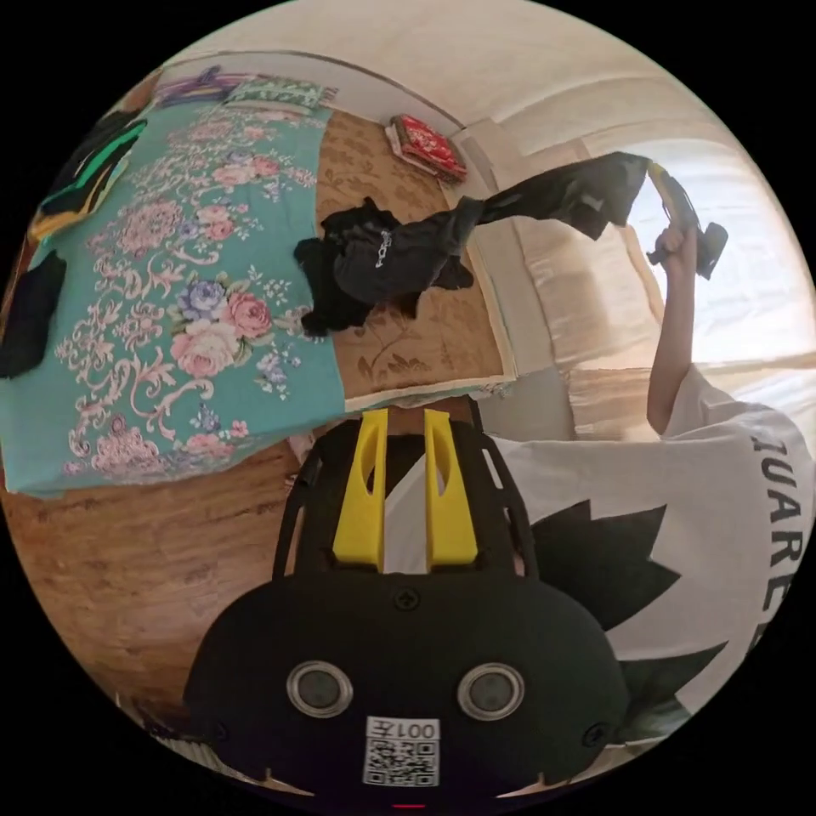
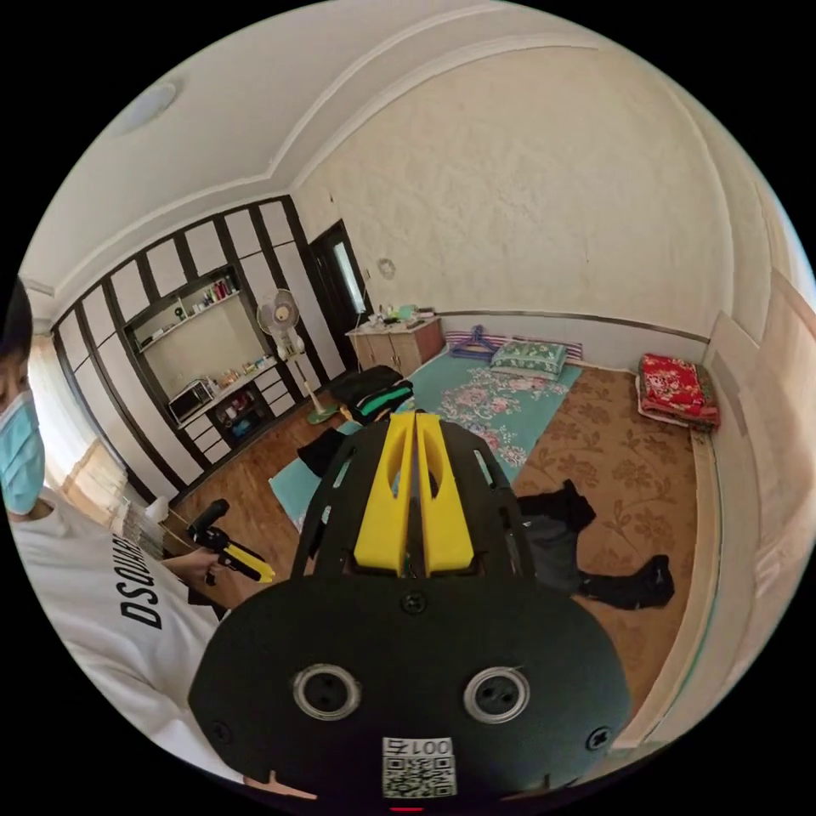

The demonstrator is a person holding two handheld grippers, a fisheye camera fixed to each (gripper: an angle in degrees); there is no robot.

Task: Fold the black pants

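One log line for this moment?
right tongs: shut on black pants, lifted | pants' other end: on patterned mat | left tongs: open, free

Brown leaf-patterned mat (image 2: 629,442) w/ teal floral blanket (image 1: 153,280)

Crumpled black pants (image 1: 374,263) near blanket's edge; red folded quilt (image 2: 677,387) at mat's far corner.

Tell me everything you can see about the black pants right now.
The black pants are dark, soft fabric with a small pale print on one part, unfolded and crumpled. One end is lifted off the surface by the right gripper, its yellow jaws closed on the cloth; the rest trails down in a taut strip to a bunched heap lying on the brown patterned mat, beside the teal floral sheet.
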